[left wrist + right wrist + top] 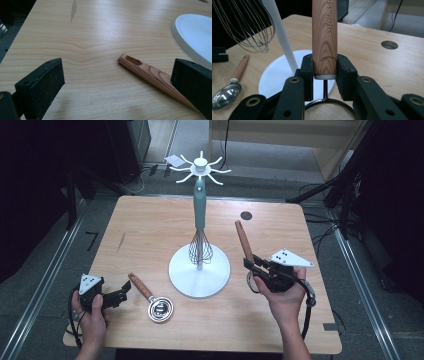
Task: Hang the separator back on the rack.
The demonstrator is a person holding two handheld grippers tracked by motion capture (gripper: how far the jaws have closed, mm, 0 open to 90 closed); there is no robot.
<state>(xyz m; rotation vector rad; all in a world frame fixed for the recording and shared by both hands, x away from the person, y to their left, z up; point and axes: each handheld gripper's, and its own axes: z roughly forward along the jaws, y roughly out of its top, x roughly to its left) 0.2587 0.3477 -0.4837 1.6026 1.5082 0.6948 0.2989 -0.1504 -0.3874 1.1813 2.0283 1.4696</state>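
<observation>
Our right gripper [325,72] pinches the strainer's wooden handle [324,37] at centre frame; our left gripper [117,82], jaws spread, rests on the worktop [100,37] beside the measuring spoon [150,75].

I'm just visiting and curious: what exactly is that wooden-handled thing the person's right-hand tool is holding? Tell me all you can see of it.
It is a small strainer with a long, rounded handle of reddish striped wood, stamped with raised letters that begin KITCHEN. A pale collar and thin dark stem join the handle to a dark round rim holding fine beige mesh. The right tool is clamped on the handle's lower end, both black pads pressing its sides. In the high view the handle slants up and away over the table, right of the white stand.
</observation>
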